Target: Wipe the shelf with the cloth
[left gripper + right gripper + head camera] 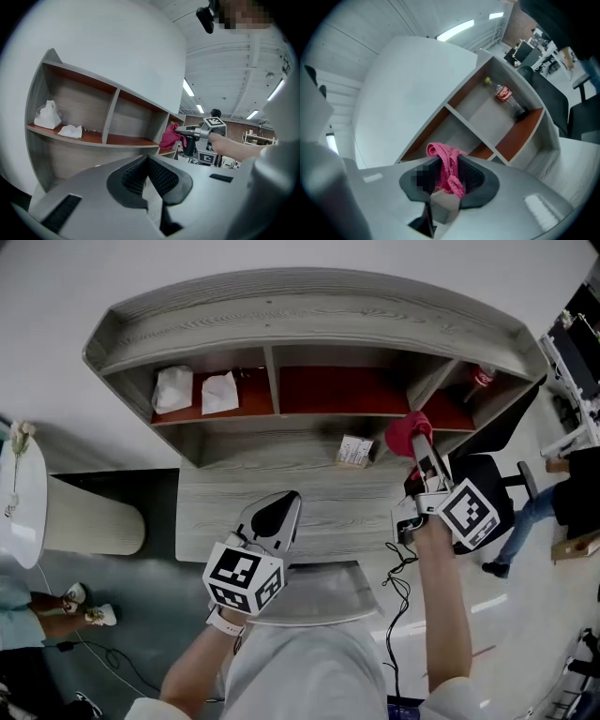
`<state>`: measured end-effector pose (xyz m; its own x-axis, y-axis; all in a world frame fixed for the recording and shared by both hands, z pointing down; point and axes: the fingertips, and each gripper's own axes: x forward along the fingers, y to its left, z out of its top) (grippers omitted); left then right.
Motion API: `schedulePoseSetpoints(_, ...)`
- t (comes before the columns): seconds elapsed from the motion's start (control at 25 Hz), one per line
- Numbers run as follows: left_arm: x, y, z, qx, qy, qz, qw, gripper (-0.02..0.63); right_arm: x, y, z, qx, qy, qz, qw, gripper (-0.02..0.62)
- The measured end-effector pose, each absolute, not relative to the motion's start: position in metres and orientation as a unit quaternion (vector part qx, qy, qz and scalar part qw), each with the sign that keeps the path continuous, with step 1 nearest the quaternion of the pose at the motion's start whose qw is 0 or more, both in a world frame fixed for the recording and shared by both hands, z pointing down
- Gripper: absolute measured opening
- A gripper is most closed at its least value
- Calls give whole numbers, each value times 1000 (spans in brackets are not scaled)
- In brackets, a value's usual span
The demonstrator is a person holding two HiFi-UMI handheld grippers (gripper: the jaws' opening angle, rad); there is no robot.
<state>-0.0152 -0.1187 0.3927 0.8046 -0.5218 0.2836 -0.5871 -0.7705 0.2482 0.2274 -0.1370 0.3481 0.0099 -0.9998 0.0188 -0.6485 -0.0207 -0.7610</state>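
You hold your left gripper [284, 509] shut and empty, low over the pale grey wooden desk [211, 512], clear of the work. Your right gripper [421, 448] pinches the crumpled pink cloth [405, 432], held level at the front of the grey shelf unit [309, 310] by its right-hand divider, ready for wiping.

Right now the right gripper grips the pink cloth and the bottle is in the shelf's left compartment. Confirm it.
Not quite. The bottle is in the shelf's right compartment, as the head view shows; the left one holds white crumpled items. The right gripper does grip the pink cloth.
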Motion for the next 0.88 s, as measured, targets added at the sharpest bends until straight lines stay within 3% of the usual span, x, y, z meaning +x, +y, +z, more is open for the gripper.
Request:
schedulePoseSetpoints(0.64,-39,-89,384,930,-315,105,159,6,148,-62,326,-625,769,-117,59,110)
schedulePoseSetpoints(0.88,-47,-82,383,927,-327,103,154,6,130,-33,339,-628,774,-78,26,110)
